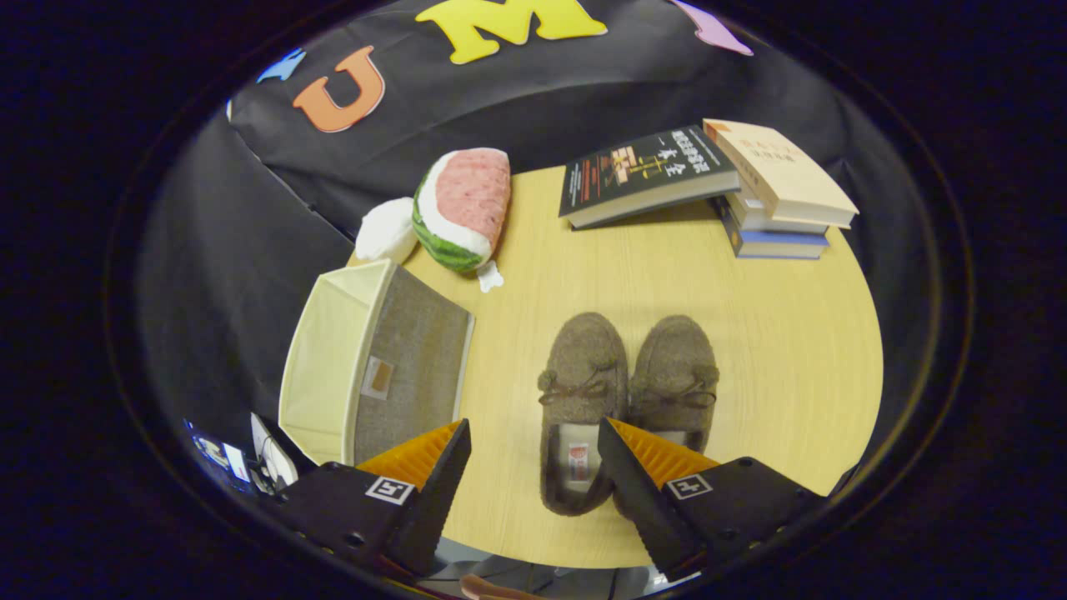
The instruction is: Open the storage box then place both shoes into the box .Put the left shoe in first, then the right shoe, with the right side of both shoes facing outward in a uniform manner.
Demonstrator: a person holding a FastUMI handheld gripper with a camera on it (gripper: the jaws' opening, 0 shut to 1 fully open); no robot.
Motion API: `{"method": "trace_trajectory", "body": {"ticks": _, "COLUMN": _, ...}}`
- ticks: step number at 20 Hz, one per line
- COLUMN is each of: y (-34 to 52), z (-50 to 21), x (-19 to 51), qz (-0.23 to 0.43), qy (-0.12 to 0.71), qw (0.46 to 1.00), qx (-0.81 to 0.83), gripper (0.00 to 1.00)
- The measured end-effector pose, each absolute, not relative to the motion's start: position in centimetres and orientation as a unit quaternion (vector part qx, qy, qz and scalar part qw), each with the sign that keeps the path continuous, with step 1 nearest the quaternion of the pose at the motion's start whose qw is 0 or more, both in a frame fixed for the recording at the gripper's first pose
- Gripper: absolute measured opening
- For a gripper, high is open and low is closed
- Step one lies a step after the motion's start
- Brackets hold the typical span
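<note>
Two brown fuzzy slippers stand side by side on the wooden table, toes pointing away from me. The left shoe [581, 400] lies between my fingers and a little beyond them. The right shoe [677, 379] has its heel hidden behind my right finger [642, 475]. My gripper [533, 454] is open and hovers above the table, holding nothing. The storage box [379, 362], cream fabric with a grey front panel, stands just ahead of my left finger [433, 475], with its top open.
A watermelon-slice plush [463, 208] and a white plush [386, 229] lie beyond the box. A stack of books [775, 196], with a dark book [646, 175] leaning on it, sits at the table's far side. The near table edge runs just under my fingers.
</note>
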State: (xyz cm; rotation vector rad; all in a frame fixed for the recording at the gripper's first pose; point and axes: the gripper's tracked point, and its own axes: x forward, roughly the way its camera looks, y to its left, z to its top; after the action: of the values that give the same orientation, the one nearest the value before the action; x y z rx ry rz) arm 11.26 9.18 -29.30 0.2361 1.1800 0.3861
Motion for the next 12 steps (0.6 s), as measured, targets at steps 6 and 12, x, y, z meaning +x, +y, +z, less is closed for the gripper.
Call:
{"method": "trace_trajectory", "body": {"ticks": 6, "y": 7.8, "z": -32.6, "x": 9.5, "qz": 0.166, "qy": 0.607, "qw": 0.767, "qx": 0.122, "gripper": 0.83}}
{"method": "trace_trajectory", "body": {"ticks": 12, "y": 7.4, "z": -35.4, "x": 10.0, "qz": 0.152, "qy": 0.637, "qw": 0.742, "qx": 0.143, "gripper": 0.83}}
